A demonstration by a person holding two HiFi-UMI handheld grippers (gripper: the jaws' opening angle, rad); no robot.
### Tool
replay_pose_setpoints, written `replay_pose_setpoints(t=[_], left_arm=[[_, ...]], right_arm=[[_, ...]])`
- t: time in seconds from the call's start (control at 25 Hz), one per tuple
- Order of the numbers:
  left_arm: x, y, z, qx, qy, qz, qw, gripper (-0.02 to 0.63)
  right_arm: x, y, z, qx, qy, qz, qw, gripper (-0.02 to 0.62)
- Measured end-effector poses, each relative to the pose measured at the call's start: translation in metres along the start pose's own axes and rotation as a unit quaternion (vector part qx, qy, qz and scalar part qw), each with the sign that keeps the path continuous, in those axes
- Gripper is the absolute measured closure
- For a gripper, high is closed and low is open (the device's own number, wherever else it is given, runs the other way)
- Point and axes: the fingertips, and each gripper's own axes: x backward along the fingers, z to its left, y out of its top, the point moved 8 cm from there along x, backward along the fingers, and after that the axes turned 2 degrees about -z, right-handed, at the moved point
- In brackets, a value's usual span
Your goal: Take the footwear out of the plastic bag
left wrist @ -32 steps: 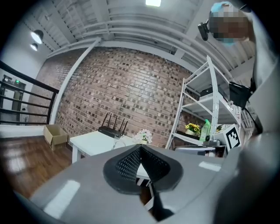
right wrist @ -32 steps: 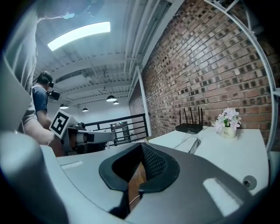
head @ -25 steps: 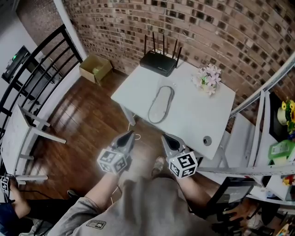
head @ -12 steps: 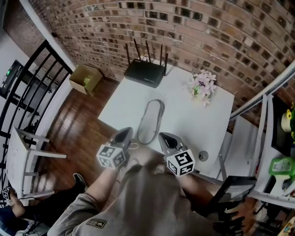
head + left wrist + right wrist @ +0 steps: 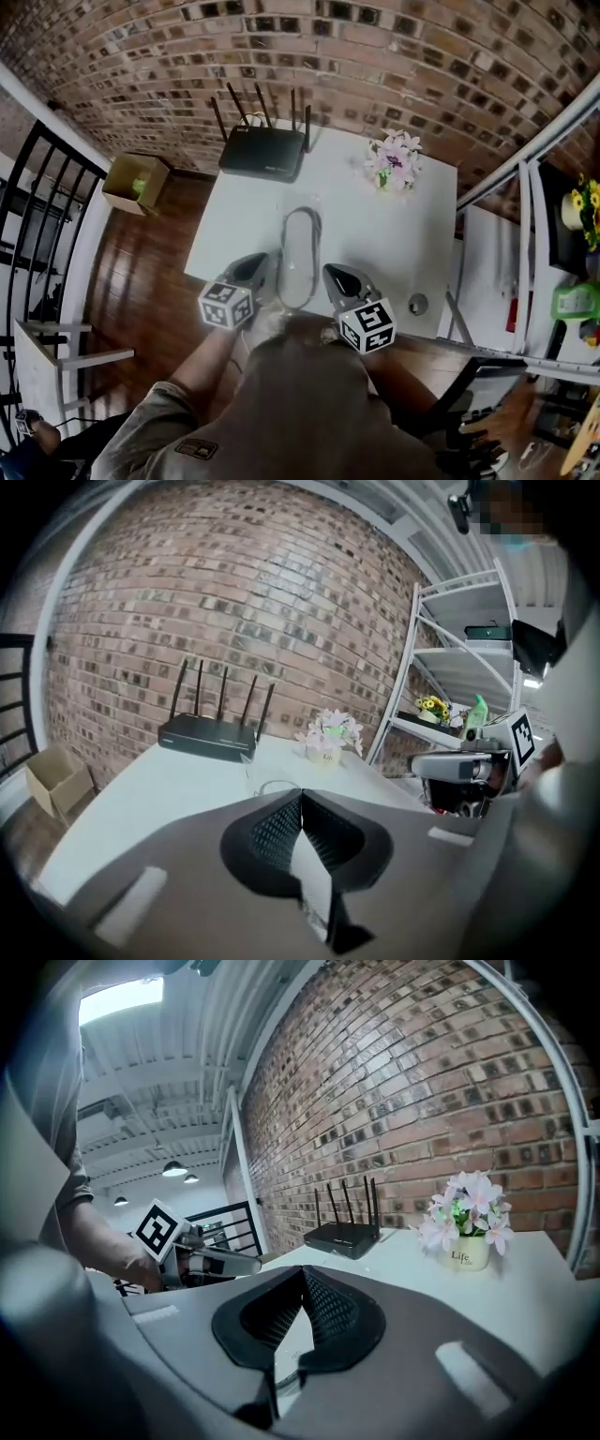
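Note:
A clear plastic bag (image 5: 300,246) lies flat in the middle of the white table (image 5: 234,216), with a long oval piece of footwear inside it. My left gripper (image 5: 260,266) is shut and empty at the bag's near left side. At the bag's near right side my right gripper (image 5: 332,275) is likewise shut and empty. In the left gripper view the shut jaws (image 5: 300,797) point along the table, with the bag's (image 5: 274,786) edge just beyond them. The right gripper view shows its jaws (image 5: 302,1274) shut, and the left gripper (image 5: 220,1262) beside them.
A black router (image 5: 265,150) with antennas stands at the table's far edge, and a flower pot (image 5: 394,161) at the far right. A cable hole (image 5: 418,303) sits near the front right corner. Metal shelving (image 5: 525,234) is at the right. A cardboard box (image 5: 136,183) rests on the wood floor at the left.
The view and both grippers have moved forward from over the floor to the table's near edge, and now flank the bag. Both stayed shut.

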Motion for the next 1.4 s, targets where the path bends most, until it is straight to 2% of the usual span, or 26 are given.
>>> replay_pose_setpoints(t=[0.12, 0.2, 0.32, 0.48, 0.64, 0.72, 0.84, 0.88, 1.08, 1.2, 1.28, 1.32, 1.4], left_arm=[[-0.022, -0.003, 0.015, 0.005, -0.034, 0.037, 0.9987, 0.592], [-0.037, -0.007, 0.024, 0.012, -0.056, 0.065, 0.9962, 0.516], [-0.058, -0.012, 0.032, 0.027, -0.084, 0.102, 0.9908, 0.455], [-0.080, -0.022, 0.037, 0.040, -0.102, 0.142, 0.9838, 0.442], [-0.090, -0.032, 0.038, 0.019, -0.112, 0.181, 0.9770, 0.448], [-0.087, -0.028, 0.034, 0.009, -0.111, 0.182, 0.9769, 0.464], [-0.080, -0.020, 0.031, -0.008, -0.107, 0.180, 0.9778, 0.487], [-0.079, -0.021, 0.031, -0.012, -0.109, 0.180, 0.9776, 0.492], [-0.068, -0.022, 0.036, -0.019, -0.111, 0.173, 0.9785, 0.499], [-0.062, -0.023, 0.040, -0.025, -0.109, 0.166, 0.9797, 0.505], [-0.058, -0.021, 0.042, -0.026, -0.106, 0.162, 0.9808, 0.507], [-0.056, -0.020, 0.043, -0.026, -0.104, 0.159, 0.9814, 0.508], [-0.053, -0.019, 0.045, -0.026, -0.102, 0.156, 0.9822, 0.509]], right_arm=[[-0.006, 0.000, 0.004, -0.006, -0.032, 0.007, 0.999, 0.583], [-0.008, -0.001, 0.008, -0.010, -0.053, 0.013, 0.998, 0.583], [-0.008, -0.003, 0.013, -0.017, -0.083, 0.020, 0.996, 0.583], [-0.005, -0.007, 0.019, -0.019, -0.113, 0.022, 0.993, 0.583], [-0.014, -0.017, 0.026, -0.012, -0.106, 0.064, 0.992, 0.583], [-0.021, -0.027, 0.027, -0.014, -0.098, 0.096, 0.990, 0.573], [-0.035, -0.049, 0.024, -0.027, -0.090, 0.147, 0.985, 0.444], [-0.039, -0.056, 0.023, -0.031, -0.090, 0.163, 0.982, 0.419], [-0.054, -0.092, 0.010, -0.057, -0.096, 0.215, 0.970, 0.360], [-0.059, -0.102, 0.006, -0.075, -0.088, 0.233, 0.966, 0.373], [-0.060, -0.105, 0.004, -0.082, -0.080, 0.243, 0.963, 0.423], [-0.059, -0.105, 0.002, -0.080, -0.078, 0.246, 0.963, 0.429], [-0.057, -0.102, -0.003, -0.063, -0.078, 0.251, 0.963, 0.484]])
